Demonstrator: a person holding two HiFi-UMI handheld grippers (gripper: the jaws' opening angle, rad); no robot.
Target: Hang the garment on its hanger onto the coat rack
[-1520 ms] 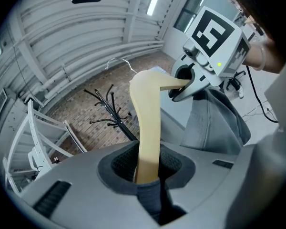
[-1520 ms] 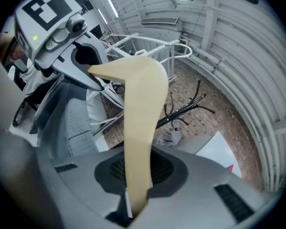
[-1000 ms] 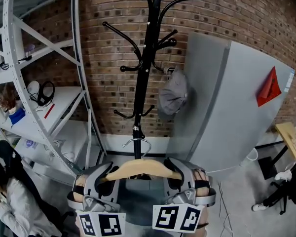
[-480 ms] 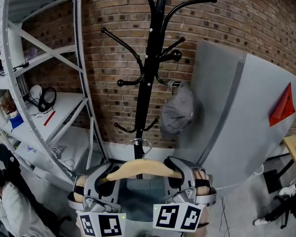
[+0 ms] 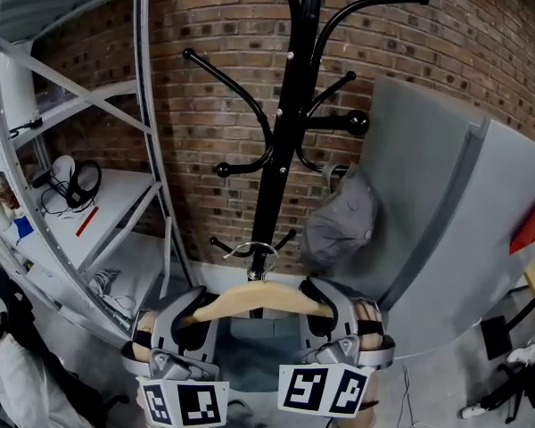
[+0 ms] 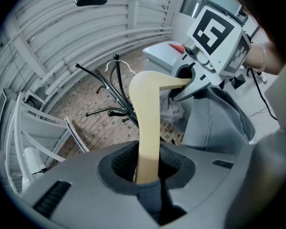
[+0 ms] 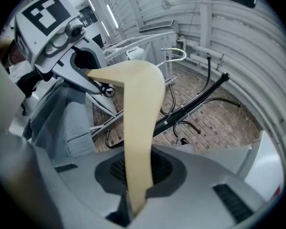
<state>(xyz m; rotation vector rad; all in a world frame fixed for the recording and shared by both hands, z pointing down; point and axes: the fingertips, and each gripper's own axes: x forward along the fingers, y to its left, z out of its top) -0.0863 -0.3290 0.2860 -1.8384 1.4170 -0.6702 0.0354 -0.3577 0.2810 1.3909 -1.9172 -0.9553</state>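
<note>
A pale wooden hanger (image 5: 259, 300) with a metal hook (image 5: 252, 252) carries a grey-blue garment (image 5: 250, 359) that hangs below it. My left gripper (image 5: 192, 317) is shut on the hanger's left arm (image 6: 148, 128). My right gripper (image 5: 325, 310) is shut on the right arm (image 7: 140, 123). The black coat rack (image 5: 290, 132) stands straight ahead against the brick wall, and the hanger's hook sits low in front of its pole. Curved pegs branch out above. In the left gripper view the garment (image 6: 219, 113) drapes beside the right gripper (image 6: 214, 37).
A grey cap (image 5: 339, 221) hangs on a lower peg at the rack's right. White metal shelving (image 5: 147, 150) with headphones (image 5: 71, 175) stands at the left. A grey panel (image 5: 446, 230) leans at the right. A person (image 5: 9, 364) sits at the lower left.
In the head view the coat rack has grown larger and shifted right, and its upper pegs show closer. Both grippers keep the same hold on the hanger.
</note>
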